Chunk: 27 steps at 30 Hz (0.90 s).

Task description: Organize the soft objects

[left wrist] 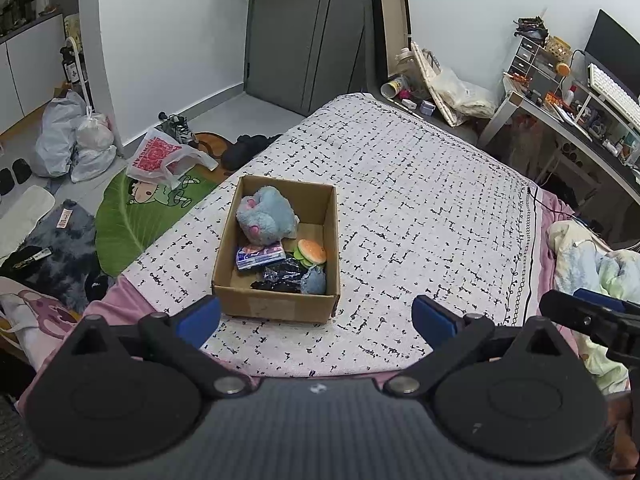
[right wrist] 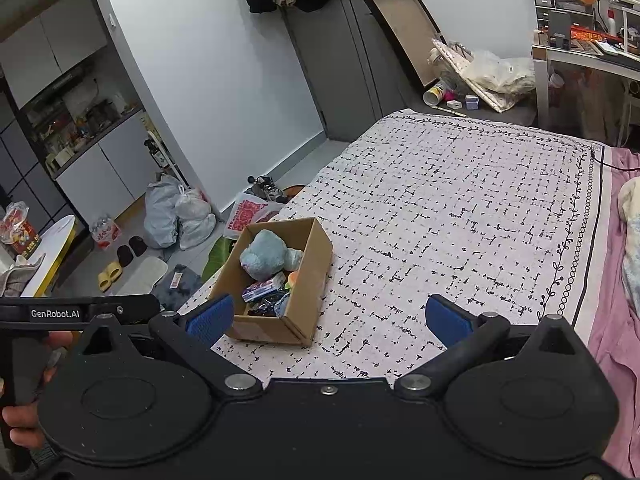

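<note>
An open cardboard box (left wrist: 276,305) stands on the white patterned bedspread (left wrist: 420,208) near the bed's left edge. In it lie a blue plush toy (left wrist: 264,216), a soft burger toy (left wrist: 311,251), a blue-and-pink packet (left wrist: 260,257), a black crinkled item (left wrist: 280,276) and a small blue soft thing (left wrist: 314,282). My left gripper (left wrist: 316,320) is open and empty, held above the bed just short of the box. My right gripper (right wrist: 328,316) is open and empty, with the box (right wrist: 304,304) and the plush (right wrist: 264,256) ahead to its left.
The floor to the left holds plastic bags (left wrist: 76,140), a green leaf-shaped mat (left wrist: 136,216), shoes and a dark rug. A cluttered desk (left wrist: 580,112) stands to the right. Crumpled bedding (left wrist: 592,272) lies at the bed's right. A grey door (left wrist: 304,32) is behind.
</note>
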{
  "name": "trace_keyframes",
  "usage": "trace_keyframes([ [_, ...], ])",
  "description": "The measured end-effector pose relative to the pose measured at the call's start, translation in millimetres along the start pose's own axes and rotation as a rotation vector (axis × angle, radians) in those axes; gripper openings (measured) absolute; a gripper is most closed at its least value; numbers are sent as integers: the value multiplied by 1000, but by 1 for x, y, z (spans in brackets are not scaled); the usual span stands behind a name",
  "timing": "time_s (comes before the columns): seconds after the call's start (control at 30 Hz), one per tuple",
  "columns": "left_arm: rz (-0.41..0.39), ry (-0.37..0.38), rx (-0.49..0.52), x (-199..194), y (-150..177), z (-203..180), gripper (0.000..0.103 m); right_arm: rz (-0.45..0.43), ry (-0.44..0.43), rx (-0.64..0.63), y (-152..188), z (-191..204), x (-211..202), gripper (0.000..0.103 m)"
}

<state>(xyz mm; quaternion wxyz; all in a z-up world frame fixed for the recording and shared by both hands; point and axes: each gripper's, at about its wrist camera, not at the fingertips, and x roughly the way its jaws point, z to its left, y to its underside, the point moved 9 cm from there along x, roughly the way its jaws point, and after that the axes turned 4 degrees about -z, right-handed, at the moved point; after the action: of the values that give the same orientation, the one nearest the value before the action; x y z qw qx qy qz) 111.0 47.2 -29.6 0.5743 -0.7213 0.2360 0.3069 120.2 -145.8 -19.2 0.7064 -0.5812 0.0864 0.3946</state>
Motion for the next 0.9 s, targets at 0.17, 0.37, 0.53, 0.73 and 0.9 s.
trace_keyframes([
  [0.17,0,0,-1,0,0,0,101,8,-9,-3,2,1,1,103],
  [0.37,-1,0,2,0,0,0,101,13,-10,-7,4,1,2,103],
  [0.53,-2,4,4,0,0,1,101,9,-14,-7,3,0,1,103],
  [0.73,-9,4,2,0,-1,3,101,12,-6,7,3,-4,1,103],
  [0.9,-7,2,1,0,-1,2,101,9,-2,6,4,-7,0,103],
])
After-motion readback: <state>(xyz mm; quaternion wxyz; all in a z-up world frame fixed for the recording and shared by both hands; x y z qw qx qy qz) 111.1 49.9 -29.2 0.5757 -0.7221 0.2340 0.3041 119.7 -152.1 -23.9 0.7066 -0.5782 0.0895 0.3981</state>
